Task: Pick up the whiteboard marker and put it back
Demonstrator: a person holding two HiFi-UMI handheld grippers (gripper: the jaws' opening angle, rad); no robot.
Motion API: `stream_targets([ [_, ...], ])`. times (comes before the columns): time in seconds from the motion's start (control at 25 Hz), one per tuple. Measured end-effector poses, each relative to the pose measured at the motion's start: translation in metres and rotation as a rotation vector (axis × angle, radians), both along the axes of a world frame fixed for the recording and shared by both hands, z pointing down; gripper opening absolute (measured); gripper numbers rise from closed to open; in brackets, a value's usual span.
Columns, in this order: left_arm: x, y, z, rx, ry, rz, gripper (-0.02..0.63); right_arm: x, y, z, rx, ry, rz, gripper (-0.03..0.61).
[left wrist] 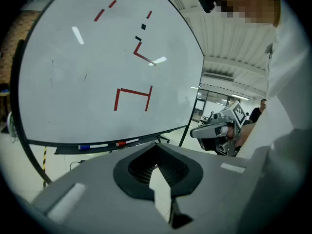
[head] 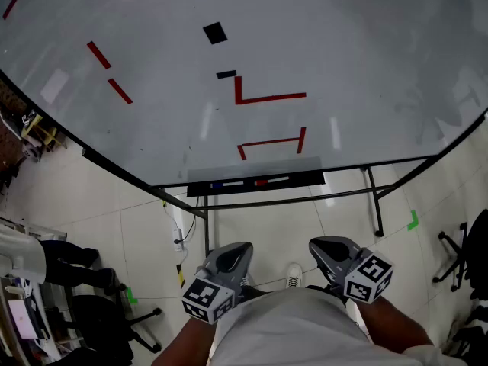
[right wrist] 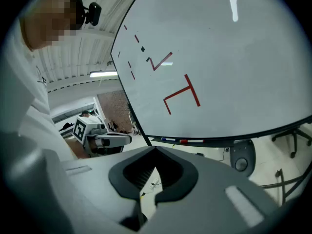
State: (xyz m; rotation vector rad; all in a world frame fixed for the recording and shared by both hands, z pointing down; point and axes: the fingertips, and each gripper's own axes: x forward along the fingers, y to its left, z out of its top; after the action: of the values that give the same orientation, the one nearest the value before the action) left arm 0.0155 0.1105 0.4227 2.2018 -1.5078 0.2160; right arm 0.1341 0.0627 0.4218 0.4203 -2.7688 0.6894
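Two whiteboard markers lie end to end on the black tray under the whiteboard: a blue-capped marker and a red-capped marker. They also show as the blue marker and red marker, and as the blue marker and red marker. My left gripper and right gripper hang low by my waist, well short of the tray. Both are shut with nothing between the jaws. Each gripper view shows its own shut tip, left gripper and right gripper.
The board carries red line marks and small black magnets. Its black stand legs reach the tiled floor. A power strip lies by the left leg. Office chairs stand at the left and right.
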Motion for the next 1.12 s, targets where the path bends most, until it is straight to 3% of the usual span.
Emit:
stream_targets([
  [0.2, 0.001, -0.012, 0.001, 0.012, 0.027, -0.08, 0.017, 0.011, -0.019, 0.006, -0.024, -0.014, -0.018, 0.002],
  [0.52, -0.014, -0.03, 0.002, 0.013, -0.002, -0.074, 0.017, -0.013, -0.031, 0.005, -0.009, -0.007, -0.043, 0.002],
  [1.12, -0.114, -0.087, 0.004, 0.037, -0.062, 0.175, 0.017, -0.114, -0.066, 0.018, 0.019, 0.086, 0.092, 0.002],
])
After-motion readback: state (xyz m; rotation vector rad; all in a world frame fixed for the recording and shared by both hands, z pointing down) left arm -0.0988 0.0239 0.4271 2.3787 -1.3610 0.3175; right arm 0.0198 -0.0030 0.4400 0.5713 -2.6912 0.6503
